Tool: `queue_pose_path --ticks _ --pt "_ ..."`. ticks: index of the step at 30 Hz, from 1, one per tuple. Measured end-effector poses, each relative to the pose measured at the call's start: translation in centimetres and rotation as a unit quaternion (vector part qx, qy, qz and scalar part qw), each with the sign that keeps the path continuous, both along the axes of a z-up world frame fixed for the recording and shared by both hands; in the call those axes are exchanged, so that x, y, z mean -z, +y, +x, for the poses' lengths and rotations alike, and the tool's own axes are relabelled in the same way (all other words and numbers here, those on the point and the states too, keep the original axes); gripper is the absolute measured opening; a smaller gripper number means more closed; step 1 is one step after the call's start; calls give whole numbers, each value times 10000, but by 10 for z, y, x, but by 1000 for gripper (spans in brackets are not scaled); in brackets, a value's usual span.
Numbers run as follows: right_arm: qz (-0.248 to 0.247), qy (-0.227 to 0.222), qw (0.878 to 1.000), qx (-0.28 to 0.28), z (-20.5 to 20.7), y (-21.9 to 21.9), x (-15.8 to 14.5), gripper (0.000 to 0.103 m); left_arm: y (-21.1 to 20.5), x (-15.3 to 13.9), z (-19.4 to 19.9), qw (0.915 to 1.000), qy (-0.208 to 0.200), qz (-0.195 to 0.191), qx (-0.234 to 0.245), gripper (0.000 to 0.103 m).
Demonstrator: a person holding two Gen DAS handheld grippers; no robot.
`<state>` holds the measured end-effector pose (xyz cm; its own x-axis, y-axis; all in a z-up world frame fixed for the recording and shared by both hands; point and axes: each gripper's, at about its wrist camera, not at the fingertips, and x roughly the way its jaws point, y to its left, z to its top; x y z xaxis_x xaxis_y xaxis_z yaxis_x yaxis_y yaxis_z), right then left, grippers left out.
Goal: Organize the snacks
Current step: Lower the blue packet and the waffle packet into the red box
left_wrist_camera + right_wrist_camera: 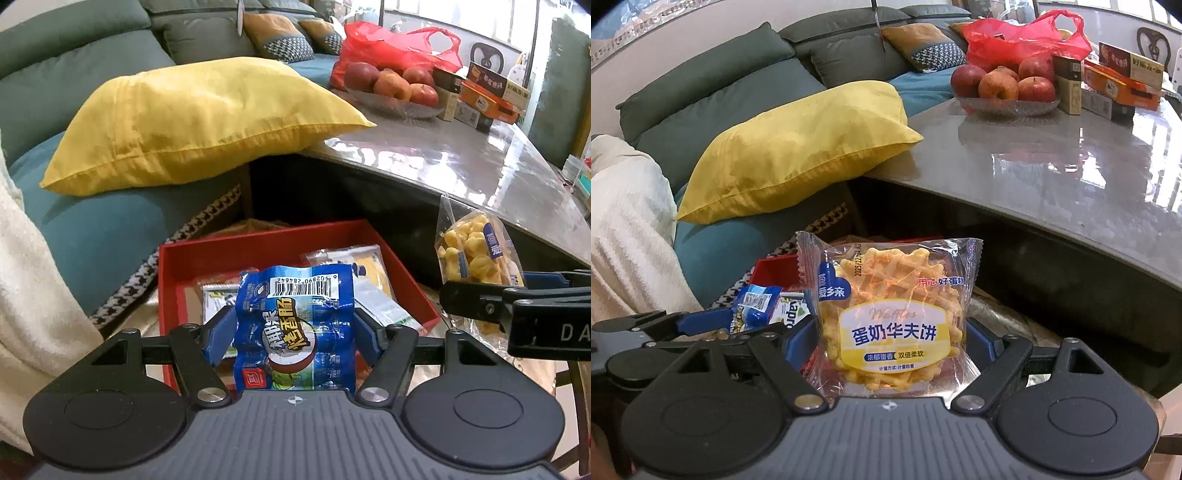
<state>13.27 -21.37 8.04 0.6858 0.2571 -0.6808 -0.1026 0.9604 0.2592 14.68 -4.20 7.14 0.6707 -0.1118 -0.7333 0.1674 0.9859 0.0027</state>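
My left gripper [294, 326] is shut on a blue snack packet [295, 332] and holds it above the near part of a red box [258, 249]. The box holds several flat snack packets [369, 280]. My right gripper [892, 341] is shut on a clear waffle packet [894, 314] with a yellow label. That packet also shows at the right of the left wrist view [476, 258], held to the right of the box. The blue packet [757, 304] and the red box [775, 269] show at the left of the right wrist view.
A grey glossy table [461, 162] stands behind the box, with a glass bowl of apples [395, 88], a red plastic bag [391, 48] and stacked cartons [487, 96]. A yellow pillow [192, 122] lies on the teal sofa [92, 229]. A white blanket [29, 295] is at left.
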Motion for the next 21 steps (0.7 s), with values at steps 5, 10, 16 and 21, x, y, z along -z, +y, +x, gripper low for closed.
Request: queue_pose_path --ticks 5,10,16,21 --pt "-16 28 10000 -21 12 3 2 79 1 0 11 10000 -6 24 -62 73" --pt "-31 46 10000 -48 23 6 4 79 3 3 21 9999 9 52 -121 73" --pt "-40 74 10000 -44 30 6 5 79 7 5 34 9998 29 86 -195 73" --pt "-78 95 9999 -61 31 6 4 79 10 7 43 9996 32 118 -269 73"
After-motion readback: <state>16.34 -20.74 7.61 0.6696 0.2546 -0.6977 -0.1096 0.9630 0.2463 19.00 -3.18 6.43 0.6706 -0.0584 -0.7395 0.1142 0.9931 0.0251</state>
